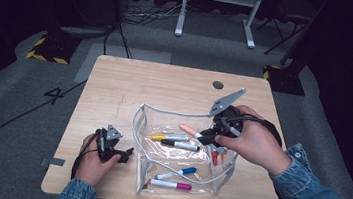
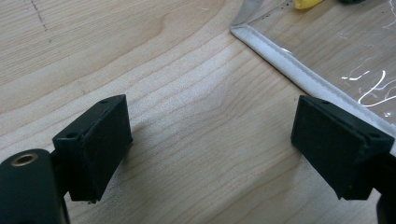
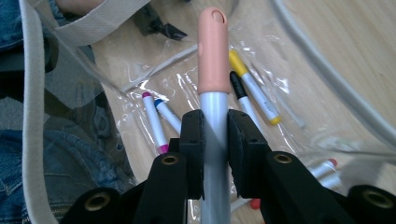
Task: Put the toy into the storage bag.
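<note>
Between the pads of the right gripper [image 3: 215, 140], clamped tight: one marker [image 3: 213, 70], grey barrel, peach cap, no legible print. Beyond its tip, inside the clear plastic pouch [image 1: 143, 121] with white piping: yellow marker [image 3: 254, 88], black marker [image 3: 240, 95], blue marker [image 3: 167, 114], magenta marker [image 3: 153, 121]. Left gripper [image 2: 210, 144]: jaws wide apart over the pale wood-grain worktop [image 2: 187, 93], pouch edge just beside one pad.
</note>
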The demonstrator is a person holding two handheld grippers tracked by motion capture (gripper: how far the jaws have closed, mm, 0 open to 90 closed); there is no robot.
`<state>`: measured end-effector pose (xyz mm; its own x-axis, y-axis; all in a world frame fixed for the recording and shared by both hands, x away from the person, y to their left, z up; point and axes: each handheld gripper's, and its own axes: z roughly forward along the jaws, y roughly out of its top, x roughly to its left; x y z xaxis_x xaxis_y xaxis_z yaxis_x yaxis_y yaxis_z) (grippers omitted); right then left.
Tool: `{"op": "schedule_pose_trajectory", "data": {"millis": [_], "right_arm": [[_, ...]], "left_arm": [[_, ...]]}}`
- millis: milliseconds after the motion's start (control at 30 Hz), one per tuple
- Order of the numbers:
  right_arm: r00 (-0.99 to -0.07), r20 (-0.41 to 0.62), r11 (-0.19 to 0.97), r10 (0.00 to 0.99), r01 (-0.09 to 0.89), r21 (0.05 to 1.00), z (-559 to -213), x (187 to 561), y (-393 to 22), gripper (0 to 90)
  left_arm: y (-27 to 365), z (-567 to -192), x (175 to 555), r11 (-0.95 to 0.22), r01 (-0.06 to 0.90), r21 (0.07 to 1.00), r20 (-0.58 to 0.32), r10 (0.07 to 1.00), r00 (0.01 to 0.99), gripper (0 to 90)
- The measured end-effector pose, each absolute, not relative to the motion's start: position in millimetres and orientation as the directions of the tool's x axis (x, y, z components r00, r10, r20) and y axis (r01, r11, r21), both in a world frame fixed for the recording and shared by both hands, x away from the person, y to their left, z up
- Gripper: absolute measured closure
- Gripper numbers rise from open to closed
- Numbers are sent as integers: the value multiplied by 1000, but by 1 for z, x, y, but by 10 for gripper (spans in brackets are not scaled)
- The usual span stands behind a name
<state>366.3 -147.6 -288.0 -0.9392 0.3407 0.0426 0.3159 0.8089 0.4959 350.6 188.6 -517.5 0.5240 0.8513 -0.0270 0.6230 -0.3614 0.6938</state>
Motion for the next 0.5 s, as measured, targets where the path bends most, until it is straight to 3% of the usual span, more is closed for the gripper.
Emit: {"op": "schedule_pose_trajectory", "data": {"millis": [500], "right_arm": [[-957, 88, 873, 278, 290, 392, -325, 366, -101, 772]], "left_arm": [[189, -518, 351, -361, 623, 694, -27, 851, 524, 125]]}}
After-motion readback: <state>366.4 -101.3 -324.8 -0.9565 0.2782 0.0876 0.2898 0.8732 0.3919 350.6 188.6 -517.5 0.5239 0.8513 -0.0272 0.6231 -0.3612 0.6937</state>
